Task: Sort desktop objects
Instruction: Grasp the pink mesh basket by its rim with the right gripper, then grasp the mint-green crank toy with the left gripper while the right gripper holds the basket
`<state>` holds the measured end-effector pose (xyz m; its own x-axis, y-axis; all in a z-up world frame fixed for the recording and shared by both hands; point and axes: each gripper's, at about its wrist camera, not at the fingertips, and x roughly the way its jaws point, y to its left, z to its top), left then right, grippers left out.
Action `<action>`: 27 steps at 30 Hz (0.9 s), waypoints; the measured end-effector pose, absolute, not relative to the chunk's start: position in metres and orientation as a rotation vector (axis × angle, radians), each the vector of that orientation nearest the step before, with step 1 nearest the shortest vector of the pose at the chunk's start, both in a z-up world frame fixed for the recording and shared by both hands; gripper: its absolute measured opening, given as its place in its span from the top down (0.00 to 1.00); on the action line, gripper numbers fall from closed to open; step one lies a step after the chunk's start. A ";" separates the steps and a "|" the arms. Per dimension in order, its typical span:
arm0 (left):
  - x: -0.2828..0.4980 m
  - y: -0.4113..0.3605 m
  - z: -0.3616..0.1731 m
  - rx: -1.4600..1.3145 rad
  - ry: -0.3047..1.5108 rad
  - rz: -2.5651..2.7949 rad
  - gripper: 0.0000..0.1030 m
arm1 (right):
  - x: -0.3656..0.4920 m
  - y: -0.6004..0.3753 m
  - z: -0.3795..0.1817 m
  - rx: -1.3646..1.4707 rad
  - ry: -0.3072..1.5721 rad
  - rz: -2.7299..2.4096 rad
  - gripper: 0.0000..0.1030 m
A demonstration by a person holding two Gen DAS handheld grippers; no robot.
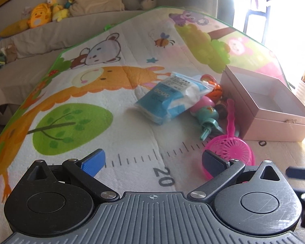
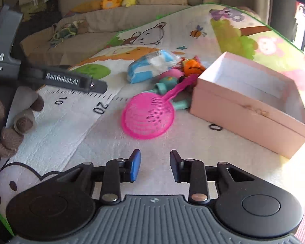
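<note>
Left wrist view: the left gripper (image 1: 153, 162) hangs over a cartoon play mat (image 1: 75, 93) with its jaws spread wide and nothing between them — only the printed ruler marks of the mat show in the gap. Ahead and to the right of the tongs lies a cluster of things. A blue-and-white tissue pack (image 1: 168, 97) sits nearest the middle, well ahead of the fingertips. Just beside it on the right are a teal toy bottle (image 1: 206, 117) and an orange tiger figure (image 1: 216, 89). A pink sieve (image 1: 229, 148) lies with its bowl just behind the right finger and its handle running up toward an open pink box (image 1: 274, 120), which stands at the right edge of the pile.

In the right wrist view the right gripper (image 2: 155, 166) has its jaws set narrow, a small gap between them and nothing held; the bare mat shows through. The pink sieve (image 2: 147, 118) lies ahead of these tongs, slightly left of their line and apart from them. A small black ring (image 2: 215, 127) rests on the mat between sieve and box. The pink box (image 2: 248, 109) stands ahead to the right, empty as far as can be seen. The tissue pack (image 2: 150, 66) lies farther back — behind the sieve. At the left, gloved fingers (image 2: 22, 122) hold the other tool.
</note>
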<state>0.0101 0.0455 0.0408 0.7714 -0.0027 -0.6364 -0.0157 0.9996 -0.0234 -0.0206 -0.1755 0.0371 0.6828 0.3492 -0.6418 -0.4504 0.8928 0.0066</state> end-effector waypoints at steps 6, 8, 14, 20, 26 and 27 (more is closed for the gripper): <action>0.013 0.050 0.043 0.009 0.675 0.102 0.00 | -0.008 -0.153 0.052 -0.156 0.573 0.456 0.02; 0.013 0.059 0.046 0.005 0.679 0.131 0.00 | 0.004 -0.127 0.046 -0.196 0.584 0.464 0.02; 0.007 0.081 0.054 0.007 0.672 0.165 0.00 | 0.041 -0.091 0.018 -0.241 0.675 0.452 0.21; 0.006 0.076 0.051 -0.013 0.670 0.090 0.00 | 0.000 -0.113 0.034 -0.225 0.679 0.580 0.28; 0.013 0.034 0.039 0.040 0.659 -0.117 0.00 | -0.050 -0.170 0.041 -0.273 0.673 0.494 0.27; 0.015 0.023 0.037 0.060 0.656 -0.158 0.00 | -0.052 -0.179 0.039 -0.262 0.682 0.460 0.27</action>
<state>0.0149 0.0233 0.0372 0.7808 -0.1268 -0.6118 0.1649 0.9863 0.0060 -0.0518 -0.1795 0.0387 0.6821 0.3210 -0.6570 -0.4892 0.8682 -0.0837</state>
